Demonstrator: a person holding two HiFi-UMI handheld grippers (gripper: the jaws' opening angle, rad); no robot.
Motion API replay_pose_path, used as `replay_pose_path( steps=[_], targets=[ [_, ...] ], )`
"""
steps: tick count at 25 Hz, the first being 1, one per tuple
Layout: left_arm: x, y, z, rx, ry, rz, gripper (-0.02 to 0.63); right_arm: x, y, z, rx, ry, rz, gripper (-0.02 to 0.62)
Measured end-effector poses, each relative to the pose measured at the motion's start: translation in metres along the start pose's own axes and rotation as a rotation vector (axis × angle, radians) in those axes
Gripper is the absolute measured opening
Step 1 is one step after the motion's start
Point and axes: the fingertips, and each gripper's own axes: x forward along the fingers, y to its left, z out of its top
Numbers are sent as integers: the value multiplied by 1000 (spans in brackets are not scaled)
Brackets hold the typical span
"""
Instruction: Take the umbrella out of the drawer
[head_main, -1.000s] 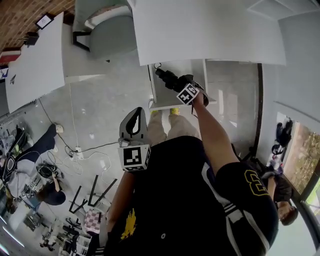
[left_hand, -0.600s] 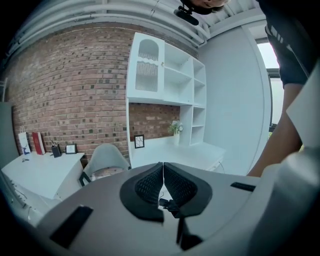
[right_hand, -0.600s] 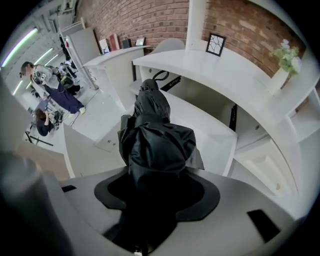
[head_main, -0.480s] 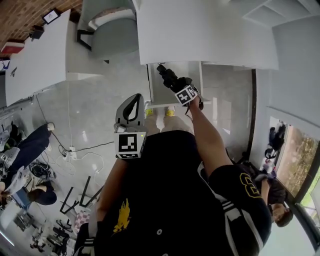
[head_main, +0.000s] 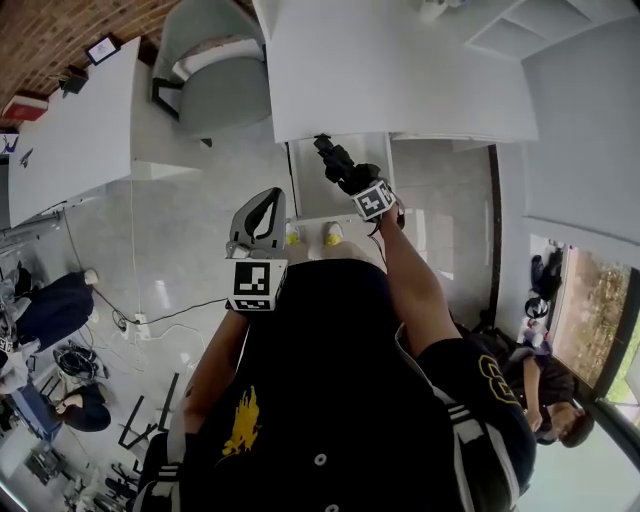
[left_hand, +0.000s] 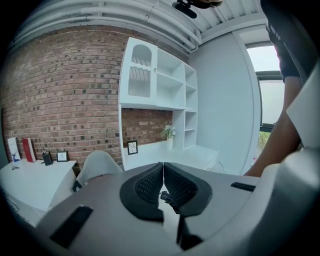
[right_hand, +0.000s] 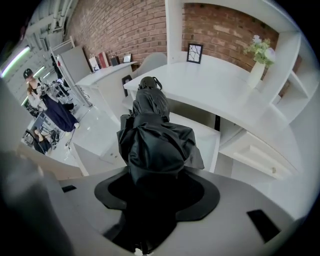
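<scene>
Your right gripper (head_main: 350, 180) is clamped on the folded black umbrella (right_hand: 152, 135). The umbrella points down over the open drawer (head_main: 312, 192) under the white desk (head_main: 400, 70). Your left gripper (left_hand: 163, 170) is empty, jaws pressed together, and is well apart from the drawer.

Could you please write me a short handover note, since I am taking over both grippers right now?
Left gripper: fingers together, nothing between them, held off to the side of the drawer.
Right gripper: shut on the folded black umbrella.
Umbrella: raised over the open drawer, apparently clear of it.
Done: umbrella gripped and lifted.
Left: carry it away from the drawer, probably set it down.
</scene>
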Motion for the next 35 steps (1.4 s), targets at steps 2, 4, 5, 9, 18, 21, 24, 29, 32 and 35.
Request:
replay_pose_path(
  steps=[2, 4, 5, 9, 18, 21, 24, 29, 32, 35],
  targets=[
    [3, 2, 5, 7, -16, -13, 18, -4, -3, -1, 53, -13, -7, 249],
    [6, 4, 8, 7, -23, -28, 18, -6, -4, -9, 127, 0, -8, 248],
    [8, 3, 9, 9, -25, -38, 18, -7, -6, -12, 158, -4, -6, 247],
    [17, -3, 13, 22, -29, -72, 18, -13, -24, -7, 215, -82, -54, 246],
    [25, -11, 23, 46, -55, -107, 18, -33, -29, 18, 247, -205, -66, 241],
    [27, -10, 24, 46, -58, -106, 18, -40, -32, 31, 263, -245, -65, 241],
    [26, -9, 25, 48, -61, -103, 18, -50, -37, 45, 274, -290, -71, 239],
    [27, -5, 30, 55, -70, -97, 18, -68, -51, 70, 294, -370, -88, 239],
    [27, 4, 33, 53, -81, -74, 18, -80, -59, 85, 306, -414, -103, 239],
    [28, 13, 35, 54, -86, -53, 18, -91, -65, 100, 308, -460, -112, 239]
  ],
)
